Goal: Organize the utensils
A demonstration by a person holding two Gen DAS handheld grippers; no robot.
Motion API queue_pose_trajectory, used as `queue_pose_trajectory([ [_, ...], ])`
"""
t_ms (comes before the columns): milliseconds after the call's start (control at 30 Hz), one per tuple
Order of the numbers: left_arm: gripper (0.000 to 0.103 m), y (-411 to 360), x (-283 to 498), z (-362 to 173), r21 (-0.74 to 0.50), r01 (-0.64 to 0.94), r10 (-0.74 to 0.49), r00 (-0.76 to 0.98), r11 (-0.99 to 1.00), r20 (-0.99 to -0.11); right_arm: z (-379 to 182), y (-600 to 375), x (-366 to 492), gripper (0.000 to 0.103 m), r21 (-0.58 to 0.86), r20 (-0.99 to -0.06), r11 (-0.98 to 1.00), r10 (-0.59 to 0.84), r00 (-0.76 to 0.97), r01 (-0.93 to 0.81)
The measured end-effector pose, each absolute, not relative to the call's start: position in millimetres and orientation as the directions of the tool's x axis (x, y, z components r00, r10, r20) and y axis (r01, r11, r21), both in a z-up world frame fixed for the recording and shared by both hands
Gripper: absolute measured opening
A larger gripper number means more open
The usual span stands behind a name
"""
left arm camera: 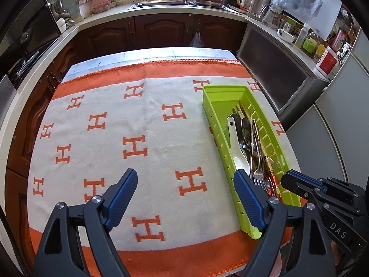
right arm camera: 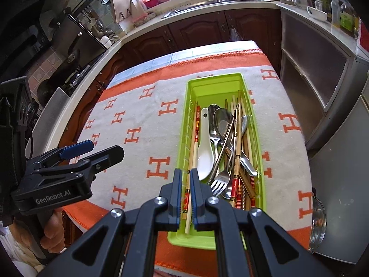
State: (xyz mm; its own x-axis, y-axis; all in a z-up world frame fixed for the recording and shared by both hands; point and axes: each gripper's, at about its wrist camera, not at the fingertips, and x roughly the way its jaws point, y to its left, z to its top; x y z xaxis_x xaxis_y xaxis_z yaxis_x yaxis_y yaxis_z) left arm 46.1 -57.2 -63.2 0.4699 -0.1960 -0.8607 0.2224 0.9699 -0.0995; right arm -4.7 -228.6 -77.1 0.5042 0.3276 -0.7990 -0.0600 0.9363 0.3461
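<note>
The left gripper [left arm camera: 184,191] has ribbed blue pads on matte black arms, and its jaws stand wide apart over the towel with nothing between them. The right gripper [right arm camera: 185,184] has its jaws drawn close together; a pale chopstick [right arm camera: 192,161] with a red and gold patterned band shows in the narrow gap between them, though whether the pads press on it cannot be told.

Beneath both lies a fluffy white towel [left arm camera: 138,120] with orange H marks and an orange border. On its right side sits the long, narrow lime-green plastic tray [right arm camera: 216,82], its side walls slotted. The utensils lie lengthwise in a loose heap in its nearer half: a glossy white ceramic spoon [right arm camera: 204,147], shiny steel spoons [right arm camera: 222,120], a steel fork [right arm camera: 220,182], and wooden chopsticks [right arm camera: 239,106], some with red patterned ends. The tray's far end is bare.

Beyond the table runs dark wooden cabinets [left arm camera: 161,30] under a pale countertop.
</note>
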Motion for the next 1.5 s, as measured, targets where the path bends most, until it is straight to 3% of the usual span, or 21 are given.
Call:
queue_pose_trajectory([
  [533,0.101,-41,7,6,-0.060,0.161,-0.147,0.607,0.985,-0.781,-15,-219,-32,0.007,0.330,-0.744,0.939,0.321,0.586,-0.095],
  [867,0.102,-36,-4,15,-0.036,0.135,-0.114,0.634,0.990,-0.765,-1,-215,-41,0.007,0.341,-0.723,0.935,0.328,0.608,-0.099],
  [900,0.102,-35,-5,17,-0.036,0.131,-0.112,0.639,0.991,-0.761,1,-214,-42,0.009,0.337,-0.719,0.937,0.321,0.616,-0.095],
  [967,0.102,-34,-8,19,-0.033,0.125,-0.107,0.650,0.992,-0.752,4,-212,-46,0.021,0.328,-0.710,0.941,0.306,0.634,-0.087],
  [1033,0.102,-33,-11,22,-0.027,0.119,-0.100,0.664,0.993,-0.741,7,-209,-49,0.025,0.313,-0.701,0.946,0.287,0.653,-0.079],
  [1500,0.102,-30,-20,25,-0.007,0.098,-0.074,0.695,0.995,-0.715,5,-196,-53,0.028,0.269,-0.699,0.961,0.239,0.674,-0.063],
])
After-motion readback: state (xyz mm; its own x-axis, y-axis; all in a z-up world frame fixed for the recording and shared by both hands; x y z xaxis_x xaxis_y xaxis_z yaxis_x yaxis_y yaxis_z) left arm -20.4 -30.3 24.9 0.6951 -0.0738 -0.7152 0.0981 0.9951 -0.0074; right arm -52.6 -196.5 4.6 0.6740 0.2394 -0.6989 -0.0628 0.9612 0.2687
